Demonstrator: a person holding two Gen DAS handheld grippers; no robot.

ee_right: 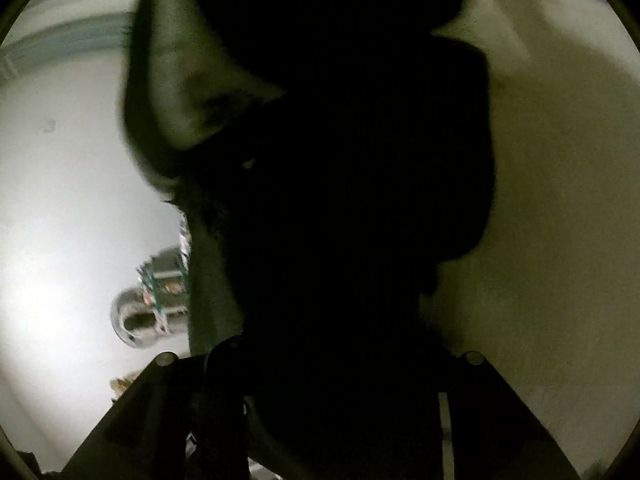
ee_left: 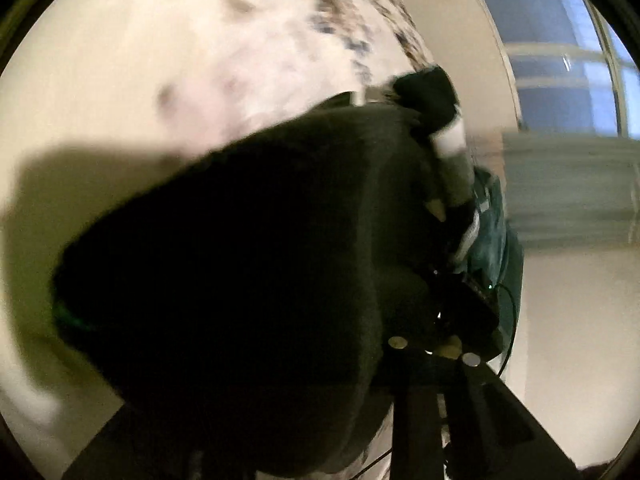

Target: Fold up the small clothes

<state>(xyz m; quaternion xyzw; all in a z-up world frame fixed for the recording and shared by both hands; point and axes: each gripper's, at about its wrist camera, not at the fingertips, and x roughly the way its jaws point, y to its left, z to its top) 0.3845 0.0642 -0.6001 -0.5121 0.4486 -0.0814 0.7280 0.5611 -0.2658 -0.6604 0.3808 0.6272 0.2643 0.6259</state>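
Note:
A dark, almost black garment (ee_left: pixel 240 260) fills the middle of the left wrist view and hangs blurred over a cream surface (ee_left: pixel 80 100). My left gripper (ee_left: pixel 434 350) sits at the bottom with its jaws narrow and the cloth bunched over them. The pads themselves are hidden. In the right wrist view the same dark garment (ee_right: pixel 360 160) rises out of my right gripper (ee_right: pixel 320 360) and blocks most of the picture. Cloth packs the gap between its fingers (ee_right: pixel 160 400). A teal and black device (ee_left: pixel 492 220), likely my right gripper, shows just beyond the garment's right edge.
A pale cloth with dark speckles (ee_left: pixel 260 40) lies farther back on the cream surface. A window (ee_left: pixel 560 40) is at the upper right. Left of the garment stands a shiny metal object (ee_right: pixel 148 316) against a white floor or wall (ee_right: pixel 60 200).

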